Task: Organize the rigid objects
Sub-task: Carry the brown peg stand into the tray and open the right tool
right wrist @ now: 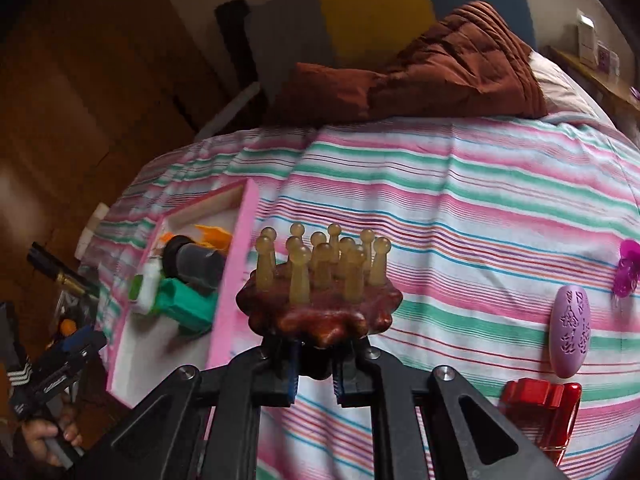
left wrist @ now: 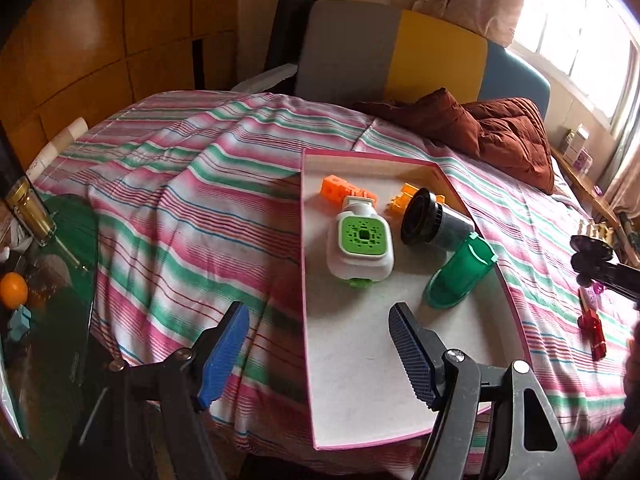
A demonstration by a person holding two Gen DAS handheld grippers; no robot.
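1. Right hand-held gripper [right wrist: 314, 376] pinches the underside of a brown scalloped massager [right wrist: 320, 312], jaws pressed in on its base; amber knobbed pegs stand upright on top of it.
2. Massager is held above the striped bed cover [right wrist: 460, 200], just right of the pink tray [right wrist: 236, 272] wall.
3. Left hand-held gripper [left wrist: 320, 356] is spread wide with nothing between the blue pads [left wrist: 224, 356]; it hangs over the near left edge of the tray, one finger over the bed cover, one over the tray floor.
4. Ahead of the left hand-held gripper, inside the tray: white device with green grille [left wrist: 362, 246], black-and-grey cylinder [left wrist: 434, 222] lying on its side, green translucent container [left wrist: 460, 276] on its side and touching the cylinder, orange block pieces [left wrist: 340, 190] at the far end.
5. Right of the right hand-held gripper on the bed cover: purple oval piece [right wrist: 570, 330], red plastic item [right wrist: 540, 408] nearest, magenta clip [right wrist: 628, 268] farther out.
6. Beyond both, a brown quilted blanket [right wrist: 448, 68] is bunched at the far end of the bed.
7. Far left of the left hand-held gripper: glass bottle with gold cap [left wrist: 30, 212] and an orange fruit [left wrist: 14, 290].
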